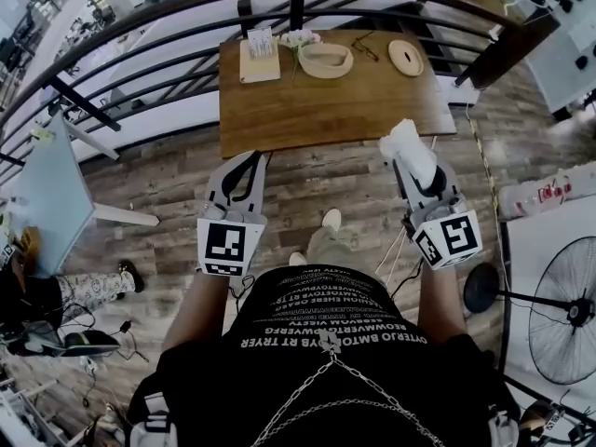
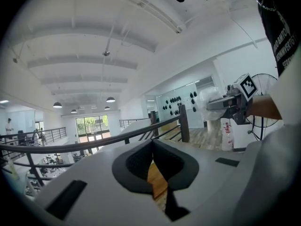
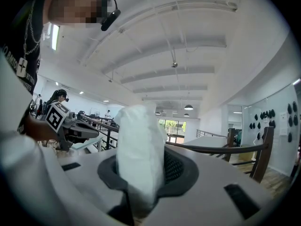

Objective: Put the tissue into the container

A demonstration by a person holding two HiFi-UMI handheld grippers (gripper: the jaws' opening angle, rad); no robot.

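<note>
While the crumpled white tissue [image 3: 138,149] is already clamped in the right gripper [image 1: 416,177], the step in hand looks like the carry to the brown wooden table [image 1: 307,110], which is well apart, straight ahead. The container is probably the pale oval wooden bowl [image 1: 326,60] near the table's far edge, but it is small in the head view, so I can't be sure. A round wooden lid [image 1: 406,57] lies apart to the bowl's right.

To do it well:
- Hold the grip firm, since the tissue is soft and stands well past the jaws.
- Bring it over the bowl's mouth and lower until the loose end is inside the rim, then release.
- Mind the small pale flowers [image 1: 300,37] just beside the bowl.

Right gripper: jaws partly closed, pads pressing the tissue's lower part, with the bulk free above. Left gripper [image 1: 253,161]: jaws together at the tips, nothing between them, well short of the table, touching nothing.
</note>
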